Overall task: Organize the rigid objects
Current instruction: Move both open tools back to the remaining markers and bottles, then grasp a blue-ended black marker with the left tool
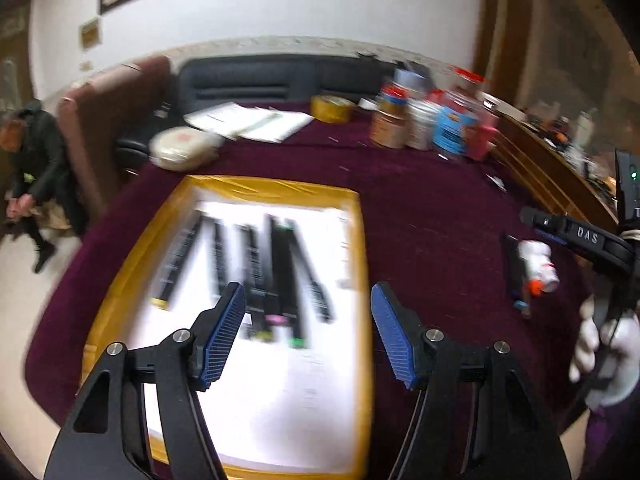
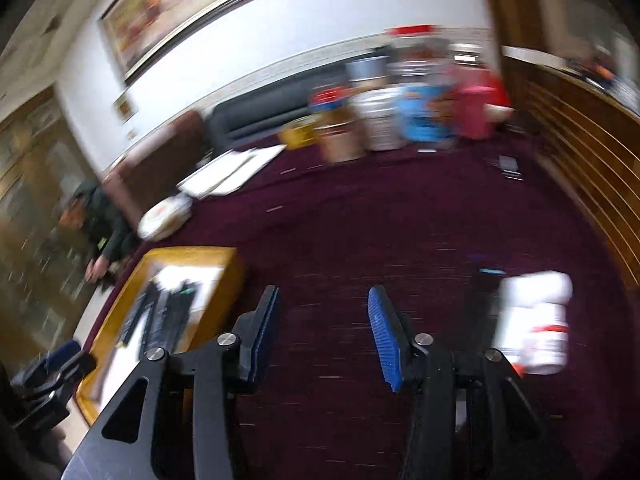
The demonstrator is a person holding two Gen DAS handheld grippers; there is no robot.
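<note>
Now between picks: both grippers, left (image 1: 308, 330) and right (image 2: 322, 334), gape empty; next target, white plastic bottle (image 2: 534, 322) lower right.

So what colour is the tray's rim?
Yellow-gold rim around a white base; clearest in the left wrist view.

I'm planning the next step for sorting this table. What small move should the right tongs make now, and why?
Probably swing the right tongs toward the white bottle lying on the maroon cloth. The tongs are open and empty, the bottle lies just off to their right beside a dark pen, and the tray already holds a row of pens.
</note>
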